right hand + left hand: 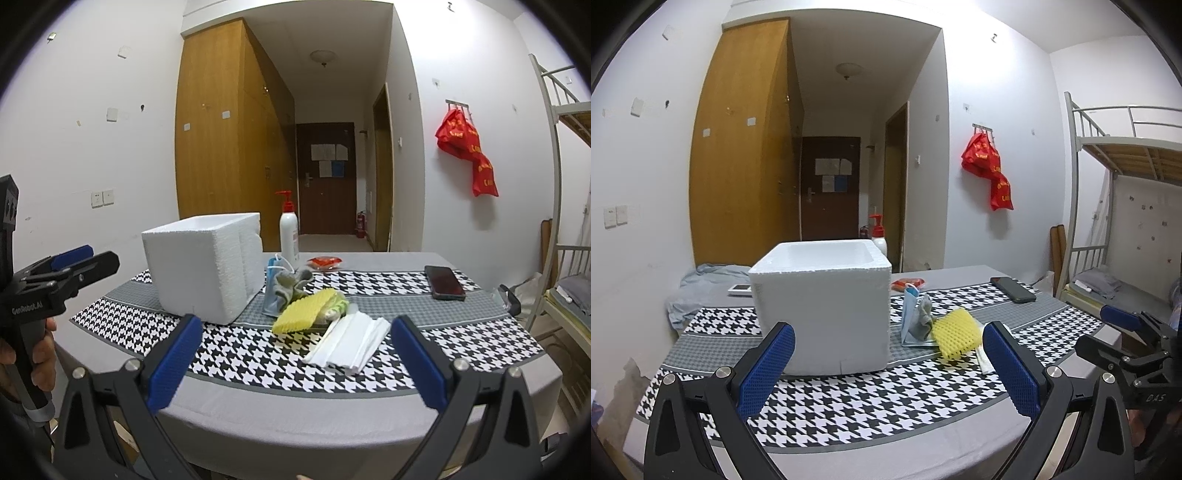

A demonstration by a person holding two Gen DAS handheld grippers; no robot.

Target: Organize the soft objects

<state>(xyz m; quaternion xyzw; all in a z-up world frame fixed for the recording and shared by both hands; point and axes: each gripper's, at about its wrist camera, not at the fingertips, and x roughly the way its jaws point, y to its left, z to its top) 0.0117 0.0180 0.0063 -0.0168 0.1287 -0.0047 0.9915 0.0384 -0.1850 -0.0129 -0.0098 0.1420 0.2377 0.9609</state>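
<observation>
A white foam box (827,306) (207,269) stands open-topped on the houndstooth tablecloth. To its right lies a pile: a blue face mask (909,314) (272,291), a grey sock (925,317) (291,286), a yellow foam net (956,332) (306,310) and folded white tissue (351,343). My left gripper (888,363) is open and empty, in front of the box. My right gripper (295,362) is open and empty, in front of the pile. Each gripper shows at the other view's edge (1126,332) (66,273).
A black phone (1014,289) (445,282) lies at the table's right. A red packet (325,262) and a pump bottle (289,236) stand behind the pile. A blue-grey cloth (701,288) and a white device (740,288) lie at the far left. A bunk bed (1126,177) stands right.
</observation>
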